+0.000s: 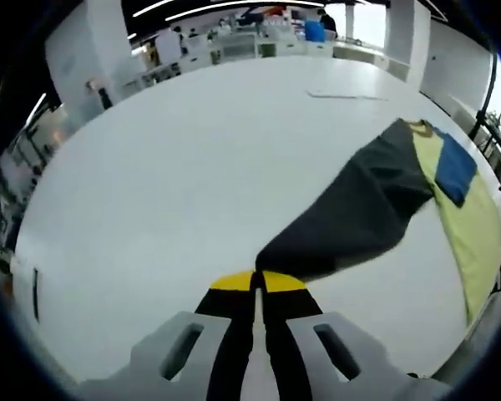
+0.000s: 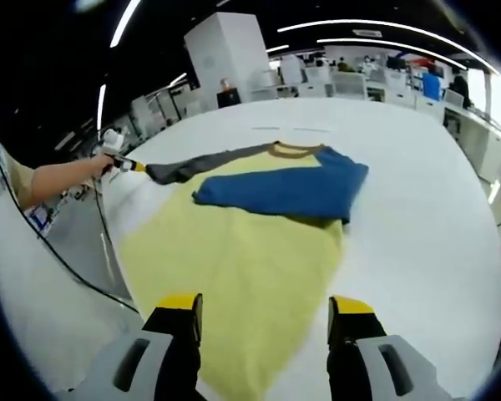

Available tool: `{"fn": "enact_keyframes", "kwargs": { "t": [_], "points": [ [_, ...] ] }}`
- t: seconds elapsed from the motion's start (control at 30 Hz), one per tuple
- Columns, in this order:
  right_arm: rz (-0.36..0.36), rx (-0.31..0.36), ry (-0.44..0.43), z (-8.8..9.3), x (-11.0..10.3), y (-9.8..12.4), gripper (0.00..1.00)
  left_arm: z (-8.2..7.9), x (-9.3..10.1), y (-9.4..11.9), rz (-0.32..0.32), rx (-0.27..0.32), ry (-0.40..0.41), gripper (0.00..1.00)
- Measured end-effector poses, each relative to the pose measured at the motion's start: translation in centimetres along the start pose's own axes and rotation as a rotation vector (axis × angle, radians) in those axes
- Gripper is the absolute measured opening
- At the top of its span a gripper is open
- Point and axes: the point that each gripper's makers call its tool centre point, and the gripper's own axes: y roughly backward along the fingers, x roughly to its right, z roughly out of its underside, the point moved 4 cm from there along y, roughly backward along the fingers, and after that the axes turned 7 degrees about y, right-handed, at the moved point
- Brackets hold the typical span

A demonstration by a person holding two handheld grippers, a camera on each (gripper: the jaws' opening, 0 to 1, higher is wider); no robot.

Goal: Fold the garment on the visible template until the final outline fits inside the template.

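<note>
Nearest, the left gripper pinches the grey sleeve, pulled out toward 9 o'clock. The right gripper gapes empty over the shirt on the table. Soft and limp: take edges and cuffs.

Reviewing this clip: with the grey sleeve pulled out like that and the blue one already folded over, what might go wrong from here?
1. The left tongs are shut on just the tip of the grey sleeve; it may slip free mid-fold.
2. Pulling that sleeve could drag the yellow shirt body and undo the folded blue sleeve.
3. The right tongs are open above the hem, pinning nothing, so the shirt may slide on the white table.
</note>
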Motion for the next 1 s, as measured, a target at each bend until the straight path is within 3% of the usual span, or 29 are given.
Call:
{"fn": "enact_keyframes", "kwargs": {
  "t": [0.2,0.53,1.0],
  "points": [
    [0.012,-0.011,-0.003,0.0,0.1,0.1,0.59,-0.2,-1.6,-1.5,-0.004,-0.042,-0.046,0.00],
    [0.030,-0.024,-0.013,0.1,0.1,0.2,0.58,-2.4,-3.8,-3.1,-0.012,-0.065,-0.090,0.00],
    [0.046,-0.037,-0.018,0.4,0.1,0.5,0.58,-3.2,-4.2,-4.3,-0.020,-0.127,-0.173,0.00]
  ]
}}
